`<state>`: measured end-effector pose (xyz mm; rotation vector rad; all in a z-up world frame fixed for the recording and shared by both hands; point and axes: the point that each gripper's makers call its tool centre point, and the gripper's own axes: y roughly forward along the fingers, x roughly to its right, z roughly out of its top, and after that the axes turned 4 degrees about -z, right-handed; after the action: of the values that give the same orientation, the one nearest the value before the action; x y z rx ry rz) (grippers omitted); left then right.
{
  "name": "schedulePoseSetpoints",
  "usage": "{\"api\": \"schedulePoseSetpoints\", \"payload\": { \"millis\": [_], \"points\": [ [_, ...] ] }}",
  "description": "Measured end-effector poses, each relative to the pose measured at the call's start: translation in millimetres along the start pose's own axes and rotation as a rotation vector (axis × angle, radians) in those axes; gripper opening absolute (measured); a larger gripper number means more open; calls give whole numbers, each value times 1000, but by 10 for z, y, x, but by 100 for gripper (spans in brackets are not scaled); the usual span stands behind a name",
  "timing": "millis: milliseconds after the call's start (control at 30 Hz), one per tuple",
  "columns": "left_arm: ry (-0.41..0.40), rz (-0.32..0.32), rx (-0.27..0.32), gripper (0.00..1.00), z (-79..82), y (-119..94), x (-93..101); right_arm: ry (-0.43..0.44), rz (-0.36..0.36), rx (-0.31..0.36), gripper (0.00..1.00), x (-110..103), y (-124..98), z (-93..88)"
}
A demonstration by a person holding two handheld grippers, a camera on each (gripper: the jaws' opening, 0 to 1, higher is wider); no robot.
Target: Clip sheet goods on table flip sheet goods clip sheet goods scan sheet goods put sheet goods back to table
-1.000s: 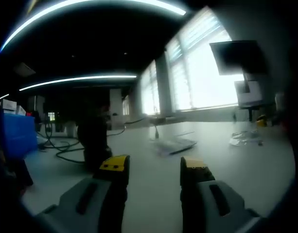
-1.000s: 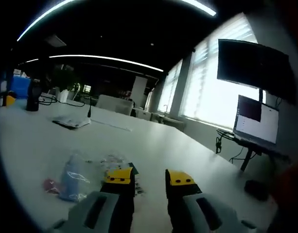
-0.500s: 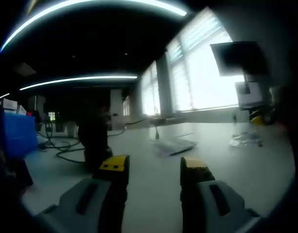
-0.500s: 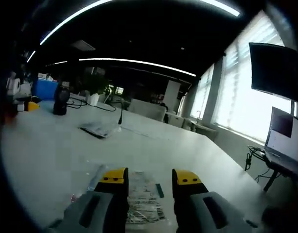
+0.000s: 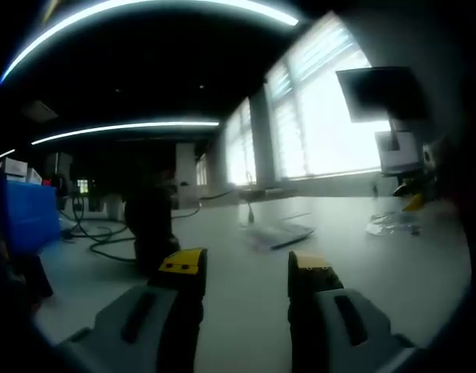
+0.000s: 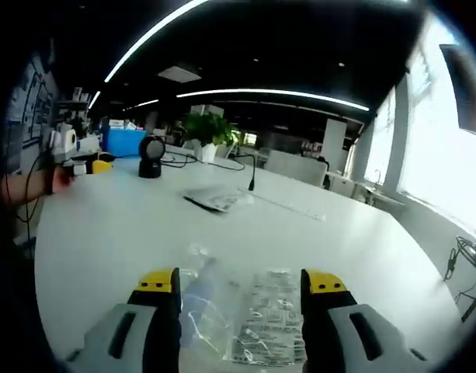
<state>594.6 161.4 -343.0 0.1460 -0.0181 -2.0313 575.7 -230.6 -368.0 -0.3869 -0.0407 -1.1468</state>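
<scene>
Right gripper [image 6: 241,284]: jaws spread wide, low over the sheet goods [image 6: 265,326], one jaw either side; contact cannot be told.
Left gripper [image 5: 245,268]: jaws apart, holding nothing, above bare table [image 5: 377,272].
Open room: broad white tabletop ahead of both grippers.

the left gripper view sits low over the white surface [image 5: 245,311], facing the bright windows [image 5: 323,116]. the right gripper view looks down from close above clear packets [image 6: 245,318], facing the dark office. both share that surface and the flat packet [image 5: 278,231] [image 6: 214,199] with the thin microphone stalk.
</scene>
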Motion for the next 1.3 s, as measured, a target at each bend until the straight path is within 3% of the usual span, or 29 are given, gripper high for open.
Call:
{"api": "schedulePoseSetpoints", "payload": {
  "millis": [300,767,1067,1300],
  "points": [
    [3,-4,0,34,2,1,13,25,111,-81,64,-58,106,-199],
    [4,-7,-4,34,-7,4,20,73,162,-137,62,-138,218,-424],
    [7,-9,-9,34,-18,14,27,113,152,-152,63,-138,232,-477],
    [7,-9,-10,34,-18,15,27,143,95,-150,64,-136,260,-466]
  ]
}}
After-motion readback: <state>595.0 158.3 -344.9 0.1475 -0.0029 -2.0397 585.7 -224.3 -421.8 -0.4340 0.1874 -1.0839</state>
